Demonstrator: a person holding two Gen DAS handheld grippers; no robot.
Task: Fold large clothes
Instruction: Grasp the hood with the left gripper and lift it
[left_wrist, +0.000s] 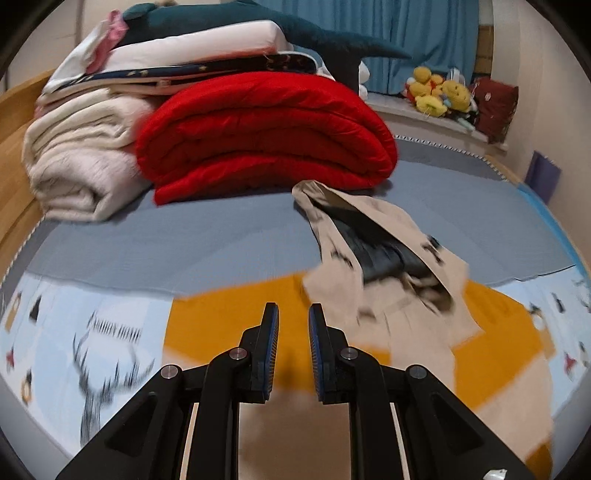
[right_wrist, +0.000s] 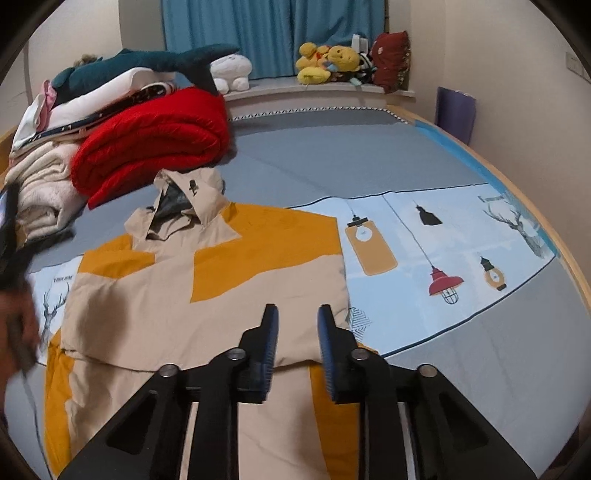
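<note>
Jaws of our right gripper (right_wrist: 295, 319) stand narrow with nothing between them, hovering over the lower hem side of the jacket (right_wrist: 207, 295). No earlier view tells us more of them. From those tips outward, the jacket lies flat on the bed (right_wrist: 369, 155), its long axis running away from us toward the collar (right_wrist: 184, 206), which points at the red quilt (right_wrist: 147, 144) near the bed's far left corner. The jacket's right edge sits just beside our right tips, so we judge this hand nearer to that side.

Our left gripper (left_wrist: 293, 317) is also narrow and empty, blurred over the jacket's left part, with the collar ahead and to its right. We judge the next fold needs each gripper on its own side edge, folding across that long axis.
</note>
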